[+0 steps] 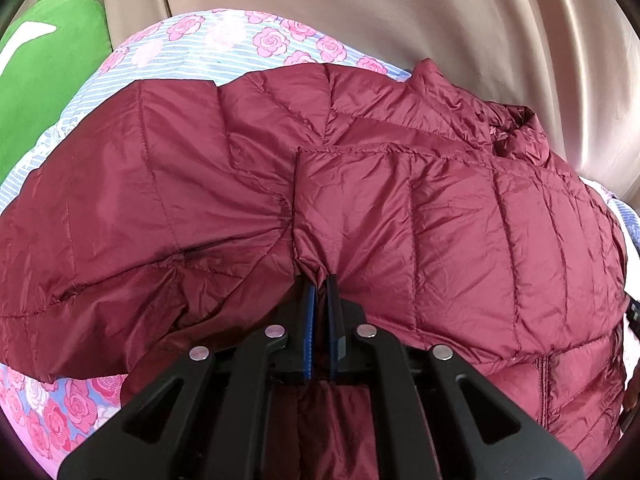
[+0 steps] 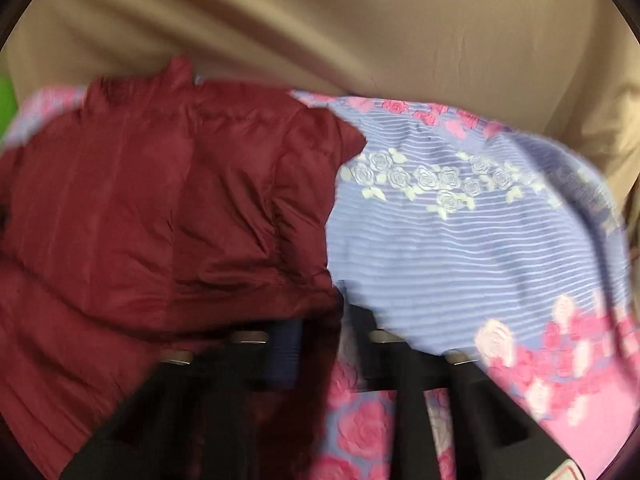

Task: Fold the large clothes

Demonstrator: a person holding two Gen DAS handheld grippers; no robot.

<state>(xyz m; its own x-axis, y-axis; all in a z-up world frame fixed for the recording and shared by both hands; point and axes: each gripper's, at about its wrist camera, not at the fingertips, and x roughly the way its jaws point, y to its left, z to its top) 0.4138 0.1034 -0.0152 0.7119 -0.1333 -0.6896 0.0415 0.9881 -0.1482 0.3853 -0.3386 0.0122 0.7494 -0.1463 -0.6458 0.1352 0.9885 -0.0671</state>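
A dark red puffer jacket fills the frame's centre, its long axis running left to right across a flowered bedsheet. The left gripper, bottom centre, pinches its near edge. The right gripper is blurred; its state is unclear. A green cushion sits upper left.

The left matte black plastic two-finger gripper is fitted with blue ribbed pads and four round silver pivot pins.
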